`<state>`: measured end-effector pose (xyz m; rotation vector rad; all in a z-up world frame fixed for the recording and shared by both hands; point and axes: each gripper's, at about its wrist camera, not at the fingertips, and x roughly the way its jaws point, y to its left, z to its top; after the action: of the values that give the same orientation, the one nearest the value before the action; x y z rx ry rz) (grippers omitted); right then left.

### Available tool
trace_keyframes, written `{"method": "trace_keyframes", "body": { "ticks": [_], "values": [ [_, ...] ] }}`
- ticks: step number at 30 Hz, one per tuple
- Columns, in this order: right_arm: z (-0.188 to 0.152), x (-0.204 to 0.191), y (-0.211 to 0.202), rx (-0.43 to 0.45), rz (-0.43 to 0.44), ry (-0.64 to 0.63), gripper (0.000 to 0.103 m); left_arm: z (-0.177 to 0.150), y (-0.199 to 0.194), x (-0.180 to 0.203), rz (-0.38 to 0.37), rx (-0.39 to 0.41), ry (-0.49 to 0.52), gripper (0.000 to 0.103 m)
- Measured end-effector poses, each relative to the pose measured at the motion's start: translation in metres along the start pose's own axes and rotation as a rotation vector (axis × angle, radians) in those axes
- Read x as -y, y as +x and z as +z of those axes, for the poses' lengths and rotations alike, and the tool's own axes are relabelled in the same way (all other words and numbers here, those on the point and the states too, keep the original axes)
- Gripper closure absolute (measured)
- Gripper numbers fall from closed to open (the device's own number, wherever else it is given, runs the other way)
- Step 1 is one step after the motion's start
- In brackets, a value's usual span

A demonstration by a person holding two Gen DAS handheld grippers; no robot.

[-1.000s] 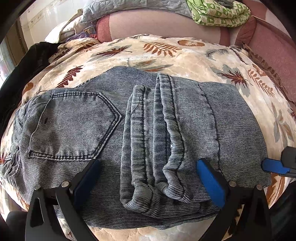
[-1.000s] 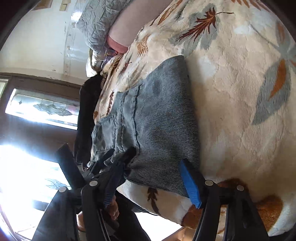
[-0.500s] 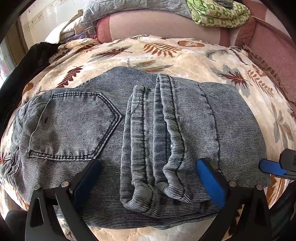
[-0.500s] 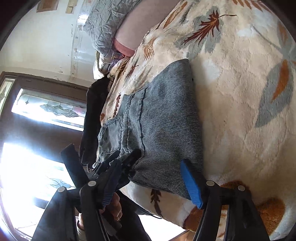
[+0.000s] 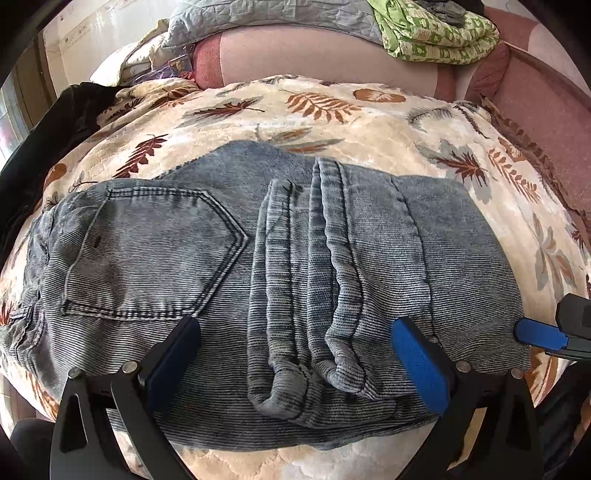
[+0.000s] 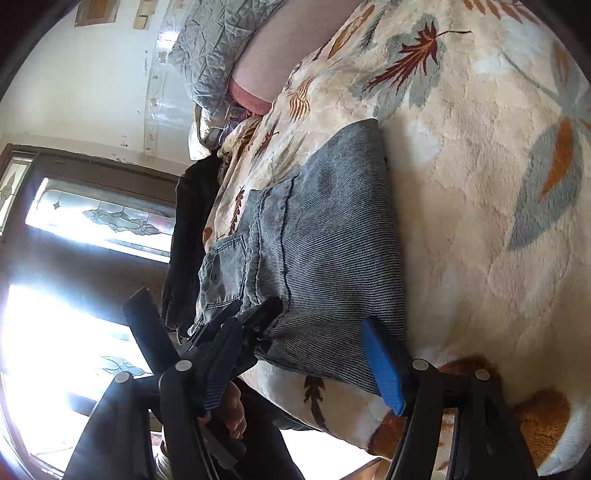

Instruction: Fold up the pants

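Grey-blue denim pants (image 5: pixel 280 258) lie folded on a leaf-print blanket (image 5: pixel 325 122), back pocket at the left and the leg ends bunched across the middle. My left gripper (image 5: pixel 295 358) is open, its blue pads straddling the near edge of the pants. My right gripper (image 6: pixel 306 354) is open and turned on its side at the right end of the pants (image 6: pixel 332 251); one blue pad lies against the fold edge. Its fingertip (image 5: pixel 539 332) shows at the right edge of the left wrist view.
A pink sofa back (image 5: pixel 332 55) with a grey quilt and a green patterned cloth (image 5: pixel 436 33) stands behind. A black garment (image 5: pixel 44 140) lies at the blanket's left edge. A window with patterned glass (image 6: pixel 99 218) shows in the right wrist view.
The right gripper has shifted slightly toward the pants' right edge. The left gripper and the pants have not moved.
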<state>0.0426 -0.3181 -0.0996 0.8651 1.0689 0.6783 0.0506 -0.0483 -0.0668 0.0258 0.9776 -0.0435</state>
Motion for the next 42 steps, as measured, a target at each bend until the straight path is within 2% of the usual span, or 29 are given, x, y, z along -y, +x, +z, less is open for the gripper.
{"method": "trace_keyframes", "body": {
  "ticks": [3, 6, 7, 8, 9, 10, 12, 15, 18, 20, 24, 28, 30, 31, 33, 37, 39, 40, 41, 42],
  "values": [
    [-0.001, -0.024, -0.007, 0.016, 0.036, -0.060, 0.033, -0.002, -0.037, -0.020, -0.032, 0.115, -0.052, 0.000],
    [0.007, -0.041, 0.004, 0.004, 0.028, -0.091, 0.033, -0.015, -0.065, -0.056, -0.062, 0.187, -0.152, 0.000],
    [0.010, -0.039, 0.011, -0.010, 0.010, -0.087, 0.032, -0.021, -0.070, -0.073, -0.067, 0.197, -0.201, 0.000],
    [0.012, -0.032, 0.022, -0.038, -0.045, -0.063, 0.028, -0.027, -0.072, -0.090, -0.070, 0.204, -0.257, 0.000],
    [0.012, -0.020, 0.036, -0.094, -0.143, -0.016, 0.027, -0.034, -0.073, -0.108, -0.069, 0.202, -0.322, 0.000],
    [0.012, -0.015, 0.039, -0.094, -0.152, 0.005, 0.030, -0.040, -0.073, -0.128, -0.080, 0.195, -0.397, 0.000],
    [0.015, -0.026, 0.033, -0.076, -0.170, 0.000, 0.031, -0.054, -0.072, -0.169, -0.135, 0.190, -0.559, 0.001],
    [0.018, -0.061, 0.029, -0.054, -0.195, -0.086, 0.030, -0.072, -0.070, -0.221, -0.221, 0.230, -0.770, 0.001],
    [0.016, -0.100, 0.044, -0.091, -0.207, -0.182, 0.030, -0.076, -0.058, -0.249, -0.318, 0.217, -0.856, 0.001],
    [0.013, -0.128, 0.066, -0.146, -0.175, -0.243, 0.030, -0.079, -0.051, -0.263, -0.360, 0.224, -0.909, 0.001],
    [0.011, -0.166, 0.125, -0.237, -0.121, -0.280, 0.030, -0.083, -0.035, -0.277, -0.423, 0.215, -0.978, 0.001],
    [0.015, -0.170, 0.189, -0.333, -0.054, -0.186, 0.030, -0.086, -0.029, -0.284, -0.425, 0.219, -1.004, 0.001],
    [0.017, -0.161, 0.223, -0.355, -0.091, -0.166, 0.030, -0.089, -0.028, -0.289, -0.430, 0.217, -1.012, 0.001],
    [0.016, -0.146, 0.239, -0.391, -0.128, -0.098, 0.029, -0.088, -0.027, -0.290, -0.433, 0.215, -1.014, 0.001],
    [0.021, -0.130, 0.242, -0.367, -0.108, 0.032, 0.029, -0.085, -0.028, -0.290, -0.435, 0.221, -1.004, 0.001],
    [0.037, -0.161, 0.227, -0.320, -0.105, -0.048, 0.029, -0.080, -0.023, -0.286, -0.440, 0.209, -0.995, 0.001],
    [0.044, -0.163, 0.231, -0.300, -0.093, -0.042, 0.027, -0.077, -0.021, -0.284, -0.426, 0.206, -0.992, 0.001],
    [0.045, -0.159, 0.241, -0.302, -0.126, -0.043, 0.023, -0.075, -0.021, -0.283, -0.421, 0.207, -0.987, 0.001],
    [0.045, -0.149, 0.254, -0.326, -0.205, -0.045, 0.019, -0.073, -0.021, -0.282, -0.420, 0.207, -0.985, 0.001],
    [0.045, -0.140, 0.263, -0.349, -0.222, -0.030, 0.019, -0.073, -0.020, -0.282, -0.419, 0.205, -0.987, 0.001]
  ]
}}
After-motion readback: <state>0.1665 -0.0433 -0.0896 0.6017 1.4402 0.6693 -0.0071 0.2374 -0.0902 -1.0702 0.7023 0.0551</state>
